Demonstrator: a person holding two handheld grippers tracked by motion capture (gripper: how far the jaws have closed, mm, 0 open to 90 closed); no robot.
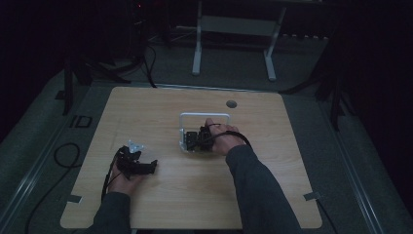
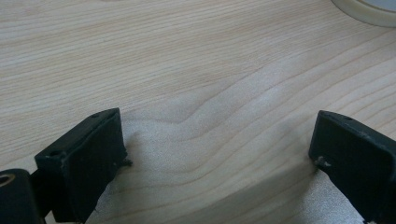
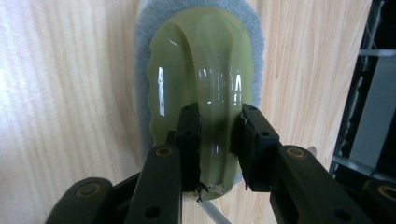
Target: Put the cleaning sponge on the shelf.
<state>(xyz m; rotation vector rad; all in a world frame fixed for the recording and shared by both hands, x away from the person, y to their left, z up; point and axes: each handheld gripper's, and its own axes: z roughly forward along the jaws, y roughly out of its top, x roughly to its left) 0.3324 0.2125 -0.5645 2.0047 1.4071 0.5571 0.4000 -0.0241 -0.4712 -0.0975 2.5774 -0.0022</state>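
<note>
A scrubber with a pale green translucent arched handle and a grey felt pad lies on the wooden table. My right gripper is shut on that handle, one black pad pressed on each side of the arch. In the high view the right gripper sits at the table's middle, inside a white rectangular frame. My left gripper stands open low over bare wood, with nothing between its jaws. In the high view the left gripper rests at the front left, pointing right.
The wooden table has a round grey hole near its far edge. A pale round rim shows beyond the left gripper. Dark stands and a white frame leg are on the floor behind the table.
</note>
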